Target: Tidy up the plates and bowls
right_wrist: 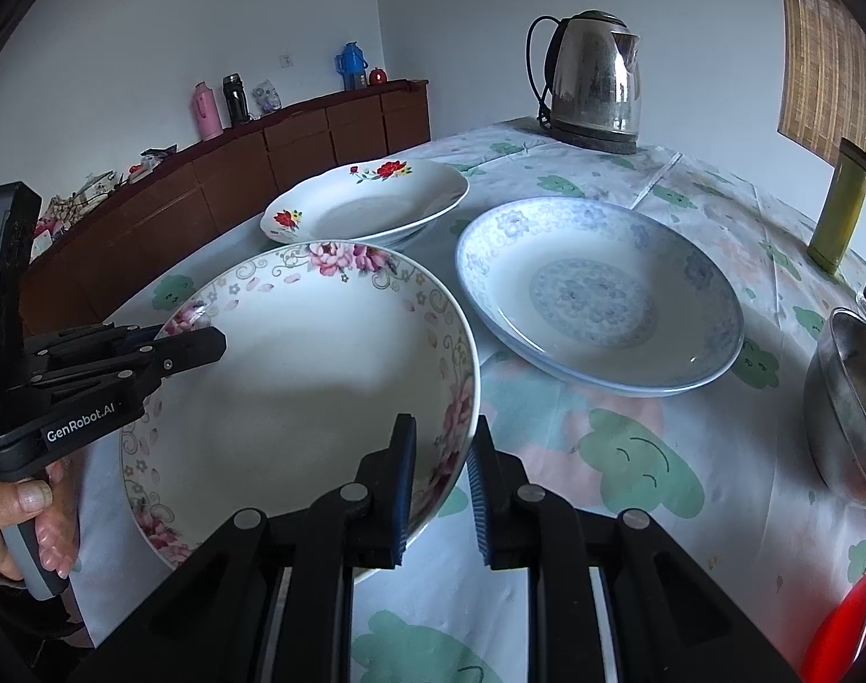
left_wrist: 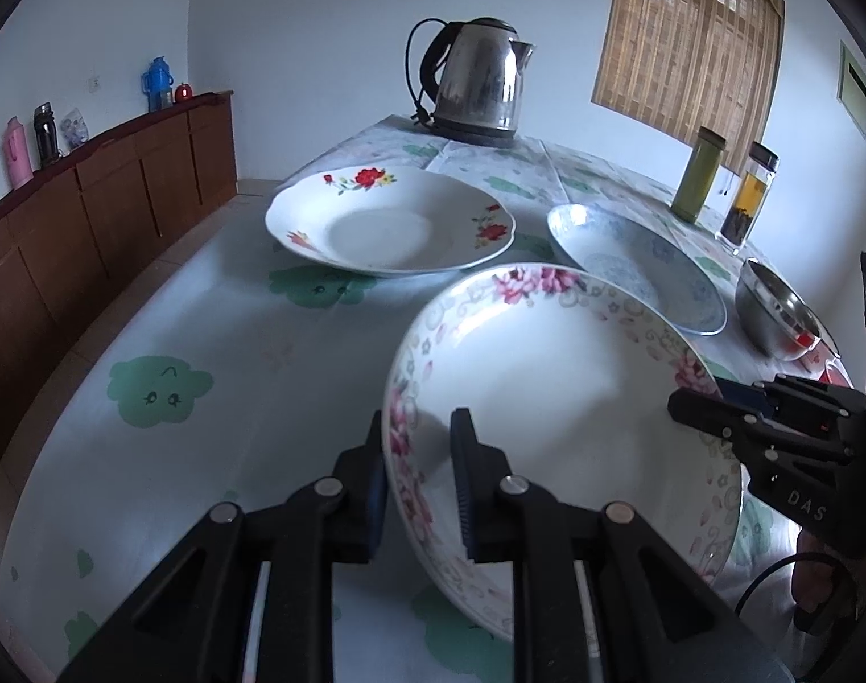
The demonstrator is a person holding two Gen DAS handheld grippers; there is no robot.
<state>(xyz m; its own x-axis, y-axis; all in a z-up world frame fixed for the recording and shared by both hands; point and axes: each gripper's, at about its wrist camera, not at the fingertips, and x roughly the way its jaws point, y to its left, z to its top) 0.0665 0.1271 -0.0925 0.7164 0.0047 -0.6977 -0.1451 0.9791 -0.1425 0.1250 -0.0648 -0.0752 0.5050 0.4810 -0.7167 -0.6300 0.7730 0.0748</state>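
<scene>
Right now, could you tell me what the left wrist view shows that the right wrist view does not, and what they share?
Only the left wrist view shows the clear jar with a black lid whole and the pale panel on the wall.

Only the right wrist view shows the hand that holds the left gripper, and a red thing at the lower right edge.

Both show the pink-flowered plate clamped at opposite rims by the left gripper and the right gripper, plus the red-flowered plate, blue-patterned plate, kettle and steel bowl.

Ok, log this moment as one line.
left hand-held gripper: shut on pink-flowered plate | right hand-held gripper: shut on opposite rim | plate: tilted
</scene>
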